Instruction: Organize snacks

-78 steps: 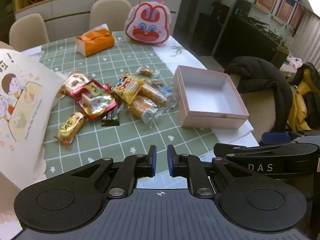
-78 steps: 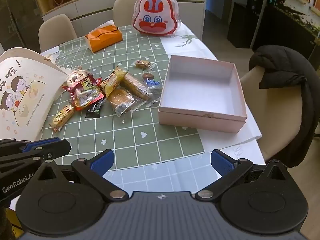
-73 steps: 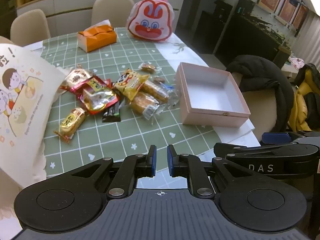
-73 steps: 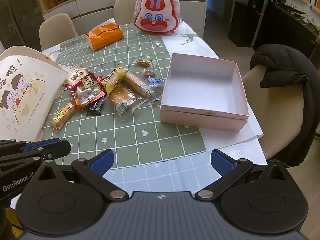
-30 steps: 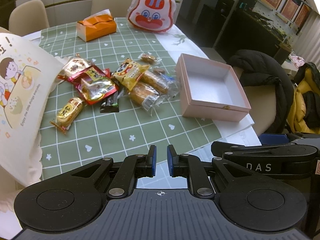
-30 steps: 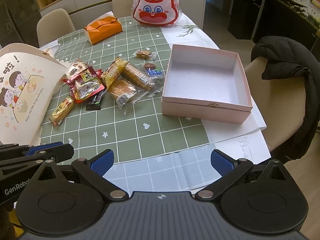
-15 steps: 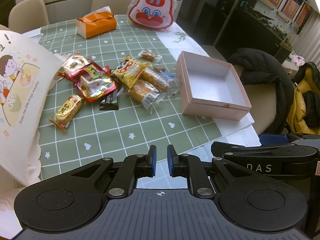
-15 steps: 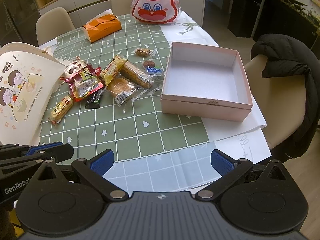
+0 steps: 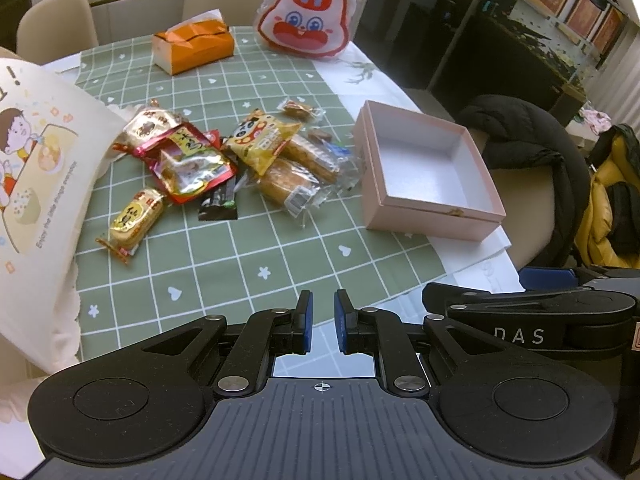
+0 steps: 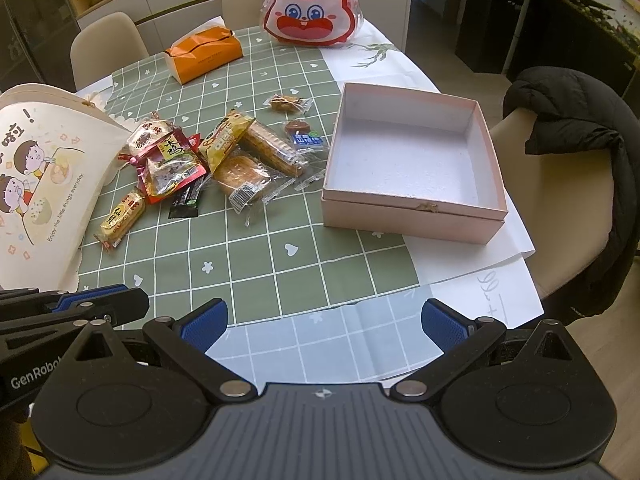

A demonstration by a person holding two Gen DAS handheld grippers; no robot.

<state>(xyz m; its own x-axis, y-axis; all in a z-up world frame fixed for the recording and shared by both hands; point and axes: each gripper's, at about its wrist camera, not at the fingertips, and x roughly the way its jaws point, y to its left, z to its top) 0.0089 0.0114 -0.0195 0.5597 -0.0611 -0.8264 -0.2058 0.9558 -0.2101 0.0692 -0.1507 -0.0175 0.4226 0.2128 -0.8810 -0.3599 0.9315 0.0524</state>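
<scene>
Several wrapped snacks lie in a loose pile (image 9: 240, 160) (image 10: 224, 160) on the green checked tablecloth (image 10: 248, 264). An empty pink box (image 9: 424, 168) (image 10: 408, 164) stands open to the right of the pile. My left gripper (image 9: 321, 320) is nearly shut with nothing between its pads, above the table's near edge. My right gripper (image 10: 322, 320) is wide open and empty, also above the near edge. Both are well short of the snacks. Each gripper shows at the edge of the other's view.
A cartoon-printed paper bag (image 10: 36, 184) lies at the left. An orange tissue box (image 10: 204, 56) and a rabbit-face bag (image 10: 312, 8) sit at the far side. Chairs stand around; the right one (image 10: 560, 200) bears a black jacket (image 10: 580, 128).
Both grippers have drifted slightly closer to the table, so the snacks and box look a little nearer. Jaw openings are unchanged and nothing on the table has moved.
</scene>
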